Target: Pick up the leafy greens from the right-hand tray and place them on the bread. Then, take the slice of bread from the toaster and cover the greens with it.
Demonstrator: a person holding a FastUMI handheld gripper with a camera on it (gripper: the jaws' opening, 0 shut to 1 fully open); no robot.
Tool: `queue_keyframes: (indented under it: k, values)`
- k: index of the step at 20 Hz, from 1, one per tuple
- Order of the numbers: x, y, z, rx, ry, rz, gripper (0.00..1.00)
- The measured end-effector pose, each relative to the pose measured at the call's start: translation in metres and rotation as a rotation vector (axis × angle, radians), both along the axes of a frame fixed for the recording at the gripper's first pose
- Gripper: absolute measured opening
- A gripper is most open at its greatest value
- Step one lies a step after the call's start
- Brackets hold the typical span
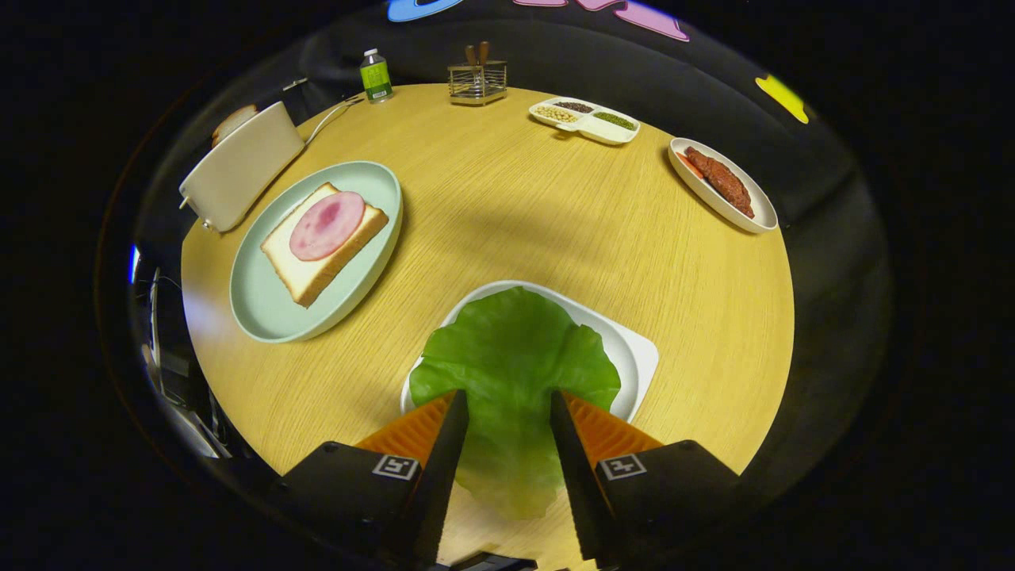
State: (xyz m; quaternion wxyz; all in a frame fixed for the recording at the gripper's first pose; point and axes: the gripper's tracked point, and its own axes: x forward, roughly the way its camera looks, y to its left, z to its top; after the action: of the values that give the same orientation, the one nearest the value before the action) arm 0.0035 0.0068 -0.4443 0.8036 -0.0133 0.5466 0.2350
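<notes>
Straddling the stalk end of the lettuce leaf (pixel 511 357), the gripper (pixel 507 404) has its fingers set narrowly to either side of it; whether both press on the leaf or merely flank it, I cannot tell. The leaf lies on the white tray (pixel 638 357) just ahead of the fingers, its near end hanging over the tray's edge between them, so by my reading the greens are not yet lifted.

At about ten o'clock from the fingers sits the pale green plate (pixel 262 305), bearing the bread slice (pixel 305 274) topped with a round of ham (pixel 327 225) and no greens. Beyond it, further toward ten o'clock, the toaster (pixel 238 170) holds the second slice (pixel 234 123), poking from its slot.

Nothing of the task looks finished: the leaf must go onto the ham, then the toaster's slice over it.

Far off around one o'clock lie a dish of meat (pixel 761 210) and a divided tray of beans (pixel 587 123); at twelve, a wire holder (pixel 476 83) and a bottle (pixel 376 77).
</notes>
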Motion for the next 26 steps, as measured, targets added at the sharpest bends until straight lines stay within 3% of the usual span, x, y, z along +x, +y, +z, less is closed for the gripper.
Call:
queue_keyframes:
  k: [2,4,6,7,15,21,26]
  values:
    - [-0.002,0.001,0.0,0.016,0.018,-0.04,0.61]
    - [-0.002,0.002,0.0,0.011,-0.017,-0.014,0.56]
    - [-0.002,0.006,0.0,0.011,-0.039,0.013,0.13]
    - [-0.002,0.006,0.001,0.003,-0.042,0.02,0.09]
    - [0.012,-0.01,0.064,-0.004,-0.196,-0.095,0.05]
    - [0.015,0.003,0.131,0.101,-0.274,-0.195,0.06]
    - [0.026,0.046,0.179,0.209,-0.314,-0.205,0.05]
